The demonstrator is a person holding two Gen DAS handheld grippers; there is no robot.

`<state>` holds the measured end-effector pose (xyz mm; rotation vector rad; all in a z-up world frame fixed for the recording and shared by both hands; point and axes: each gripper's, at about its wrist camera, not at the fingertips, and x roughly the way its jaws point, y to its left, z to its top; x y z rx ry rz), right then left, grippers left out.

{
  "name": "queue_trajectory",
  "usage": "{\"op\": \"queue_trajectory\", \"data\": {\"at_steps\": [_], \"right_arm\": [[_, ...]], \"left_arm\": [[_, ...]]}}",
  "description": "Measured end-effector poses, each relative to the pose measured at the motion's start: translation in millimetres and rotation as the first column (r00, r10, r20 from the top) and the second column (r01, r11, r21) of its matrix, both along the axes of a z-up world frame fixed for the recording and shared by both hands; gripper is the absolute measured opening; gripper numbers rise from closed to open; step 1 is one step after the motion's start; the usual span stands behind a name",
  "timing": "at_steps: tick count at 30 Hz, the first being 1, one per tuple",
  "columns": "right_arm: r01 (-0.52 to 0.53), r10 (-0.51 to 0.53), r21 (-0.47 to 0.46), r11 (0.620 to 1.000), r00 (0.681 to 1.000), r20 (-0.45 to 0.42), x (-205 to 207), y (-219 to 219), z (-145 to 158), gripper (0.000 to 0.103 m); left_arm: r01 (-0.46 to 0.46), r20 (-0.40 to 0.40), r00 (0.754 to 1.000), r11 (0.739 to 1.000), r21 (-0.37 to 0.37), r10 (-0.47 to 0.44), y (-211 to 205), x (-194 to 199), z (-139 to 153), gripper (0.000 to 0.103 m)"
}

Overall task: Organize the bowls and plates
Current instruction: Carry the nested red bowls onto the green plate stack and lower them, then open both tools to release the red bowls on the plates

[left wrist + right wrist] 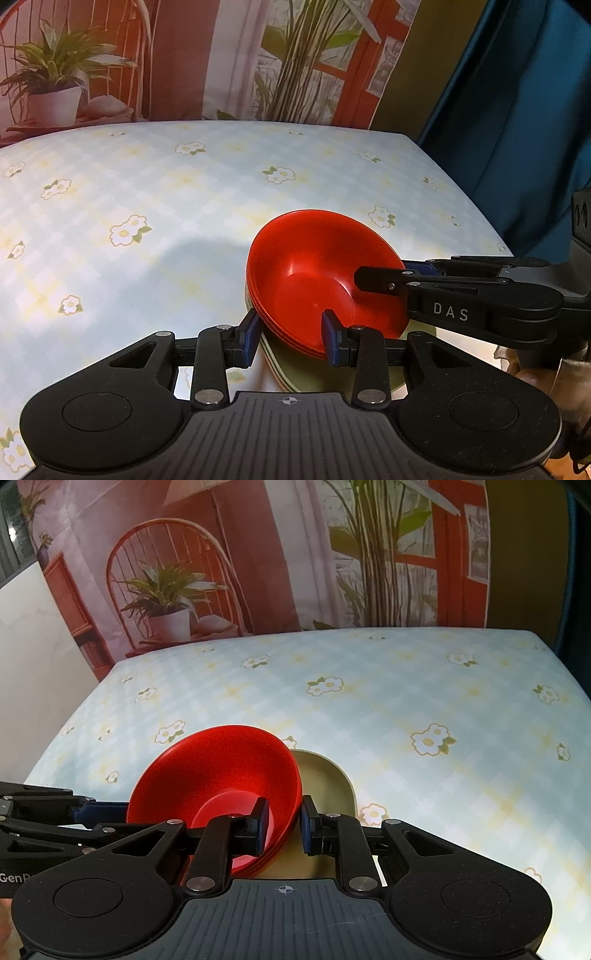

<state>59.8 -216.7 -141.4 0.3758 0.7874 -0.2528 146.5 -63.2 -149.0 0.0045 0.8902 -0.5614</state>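
A stack of red bowls [314,273] sits tilted on a stack of olive-green plates [295,373] near the table's front right. My left gripper [291,338] is open, its blue pads straddling the near rim of the bowls. My right gripper [282,825] straddles the bowls' right rim [221,775], one pad inside and one outside, with a small gap; it also shows from the side in the left wrist view [380,277]. The green plates [325,782] show to the right of the bowls.
The table carries a light blue checked cloth with white flowers [147,206]. A printed backdrop with a chair and plants [221,572] stands behind it. A blue curtain [517,129] hangs at the right, past the table edge.
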Motion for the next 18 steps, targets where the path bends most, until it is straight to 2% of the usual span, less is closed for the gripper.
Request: {"op": "queue_trajectory", "data": {"at_steps": [6,8,10,14,18], "right_arm": [[-0.012,0.012,-0.028,1.0,1.0,0.0,0,4,1,0.019],[-0.013,0.013,-0.031,0.999,1.0,0.006,-1,4,2,0.022],[-0.011,0.012,-0.039,0.999,1.0,0.013,-3,4,5,0.023],[-0.011,0.012,-0.052,0.999,1.0,0.027,-8,3,11,0.033],[-0.006,0.01,-0.071,0.997,0.999,0.045,-14,1,20,0.039]], "left_arm": [[-0.005,0.02,1.0,1.0,0.016,0.005,0,-3,2,0.039],[-0.005,0.029,1.0,1.0,0.017,0.005,-1,-5,4,0.043],[-0.005,0.048,0.999,1.0,0.016,0.005,0,-7,8,0.055],[0.002,0.088,0.996,1.0,0.005,-0.002,2,-12,18,0.058],[-0.017,0.132,0.991,1.0,-0.006,0.018,8,-18,29,0.066]]}}
